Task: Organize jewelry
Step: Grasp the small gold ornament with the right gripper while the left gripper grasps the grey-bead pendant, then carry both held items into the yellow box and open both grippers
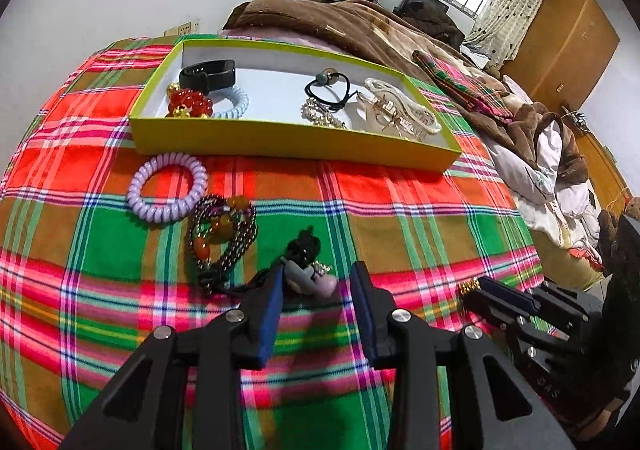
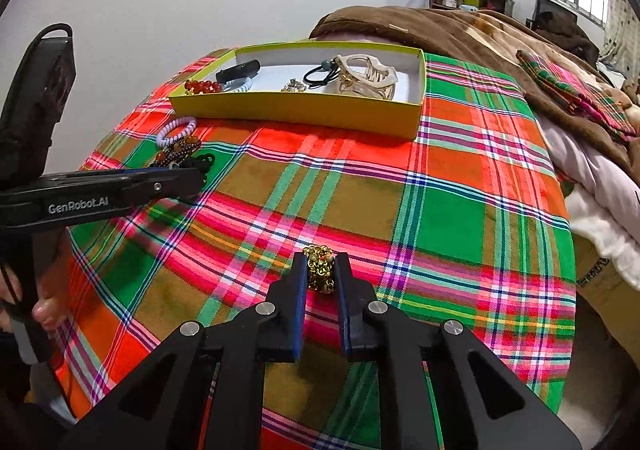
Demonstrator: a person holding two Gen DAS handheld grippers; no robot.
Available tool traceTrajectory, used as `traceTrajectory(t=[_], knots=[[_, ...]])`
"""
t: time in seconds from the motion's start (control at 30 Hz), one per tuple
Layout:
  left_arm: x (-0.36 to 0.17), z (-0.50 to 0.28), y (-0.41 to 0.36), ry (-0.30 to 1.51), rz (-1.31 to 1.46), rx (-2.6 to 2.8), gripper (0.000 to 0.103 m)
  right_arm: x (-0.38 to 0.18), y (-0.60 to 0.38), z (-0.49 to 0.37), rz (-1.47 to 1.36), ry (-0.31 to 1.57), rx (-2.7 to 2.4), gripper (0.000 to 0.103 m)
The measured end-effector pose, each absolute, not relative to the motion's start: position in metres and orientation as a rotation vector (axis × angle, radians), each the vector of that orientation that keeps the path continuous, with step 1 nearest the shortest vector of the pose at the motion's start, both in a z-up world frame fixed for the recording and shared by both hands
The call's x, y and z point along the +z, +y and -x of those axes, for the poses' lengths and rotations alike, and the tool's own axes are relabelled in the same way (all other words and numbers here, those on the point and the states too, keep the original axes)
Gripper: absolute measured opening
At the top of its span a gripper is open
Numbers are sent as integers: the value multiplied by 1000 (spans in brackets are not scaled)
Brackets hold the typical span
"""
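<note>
A small gold bead bracelet [image 2: 320,268] lies bunched on the plaid cloth [image 2: 440,218], pinched between the blue pads of the right gripper [image 2: 321,270], whose jaws are closed on it. Only the right wrist view shows this grip; from the left wrist view just a gold tip [image 1: 469,285] peeks out beside that gripper's fingers.

The left wrist view alone shows a pale pendant on black cord [image 1: 308,274], its long axis running left to right, cord trailing toward the far side. It sits between the fingers of the left gripper [image 1: 318,278], whose jaws stand apart around it; the left pad seems to touch it, though blur leaves that uncertain.

Farther left lie a dark beaded strand [image 1: 222,234] and a lilac coil hair tie [image 1: 168,188]. Beyond them sits the yellow-green box [image 1: 280,140] holding other pieces.
</note>
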State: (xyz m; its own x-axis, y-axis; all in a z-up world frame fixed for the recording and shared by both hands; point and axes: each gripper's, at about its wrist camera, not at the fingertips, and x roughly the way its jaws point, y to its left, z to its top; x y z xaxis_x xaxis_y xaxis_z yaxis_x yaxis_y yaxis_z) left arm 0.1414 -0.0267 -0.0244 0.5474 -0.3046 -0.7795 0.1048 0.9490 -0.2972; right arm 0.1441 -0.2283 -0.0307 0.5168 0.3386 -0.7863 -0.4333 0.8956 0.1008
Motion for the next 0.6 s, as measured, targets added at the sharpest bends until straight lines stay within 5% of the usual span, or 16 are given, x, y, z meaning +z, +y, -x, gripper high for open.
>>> traceTrajectory(t=[0.3, 0.6], knots=[[-20, -138, -34, 905, 166, -216, 16, -29, -233, -144, 105, 912, 463, 13], [-3, -126, -32, 852, 148, -230, 16, -15, -234, -137, 100, 884, 475, 13]])
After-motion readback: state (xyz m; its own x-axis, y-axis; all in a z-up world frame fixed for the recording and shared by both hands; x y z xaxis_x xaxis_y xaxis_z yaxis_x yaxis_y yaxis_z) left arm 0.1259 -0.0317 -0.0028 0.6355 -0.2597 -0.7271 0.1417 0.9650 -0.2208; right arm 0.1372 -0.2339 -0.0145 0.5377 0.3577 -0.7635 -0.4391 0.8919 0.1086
